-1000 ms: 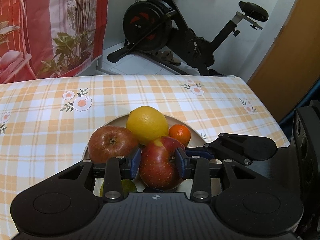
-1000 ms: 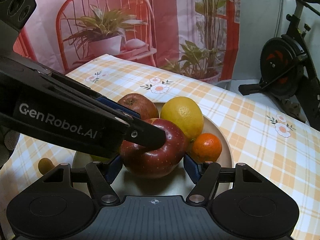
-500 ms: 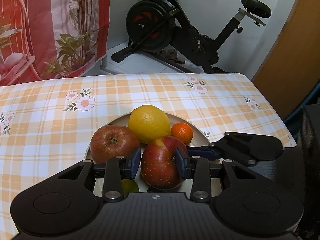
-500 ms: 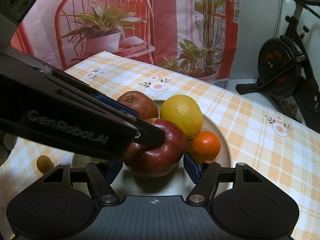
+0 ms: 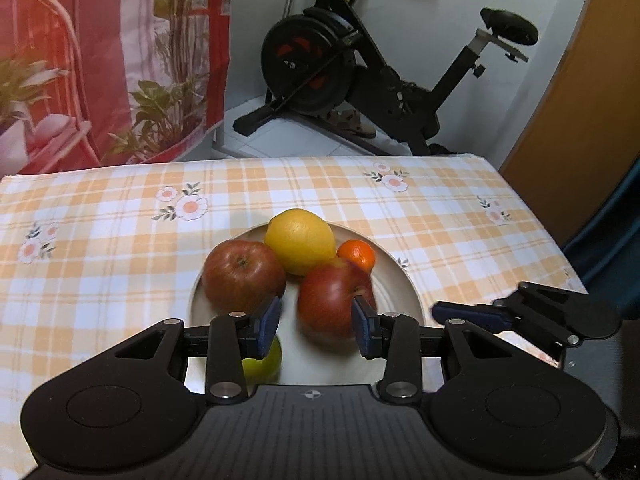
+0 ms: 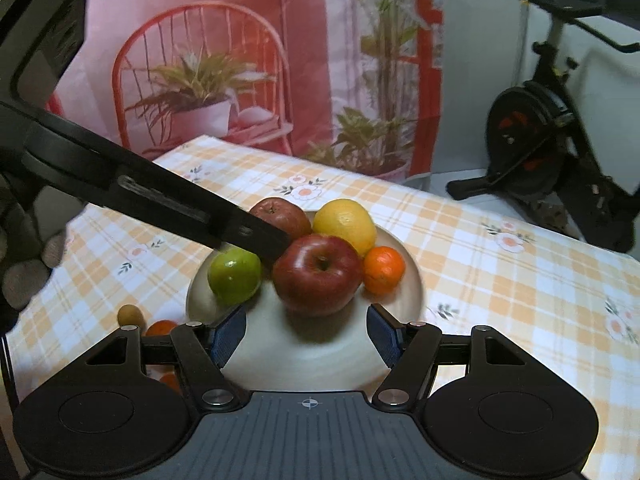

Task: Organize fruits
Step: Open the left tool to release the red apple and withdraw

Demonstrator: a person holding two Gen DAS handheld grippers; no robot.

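Observation:
A cream plate (image 5: pixel 400 292) on the checked tablecloth holds two red apples, a lemon (image 5: pixel 300 240), a mandarin (image 5: pixel 356 254) and a green apple (image 6: pixel 234 276). The front red apple (image 5: pixel 332 300) rests on the plate just beyond my left gripper (image 5: pixel 316 320), which is open; only its right pad overlaps the apple's edge. The back red apple (image 5: pixel 242 276) lies to the left. My right gripper (image 6: pixel 306 328) stands open over bare plate (image 6: pixel 304 364), short of the front apple (image 6: pixel 318 276). One left finger (image 6: pixel 260 238) reaches in beside that apple.
A kiwi (image 6: pixel 130 314) and a mandarin (image 6: pixel 160 327) lie on the cloth left of the plate, partly behind my right gripper. A hand (image 6: pixel 24 276) holds the left tool. An exercise bike (image 5: pixel 360 68) stands past the table's far edge.
Both grippers have pulled back and up from the plate. The front red apple, earlier between the pads, now sits beyond them. The green apple has come into view.

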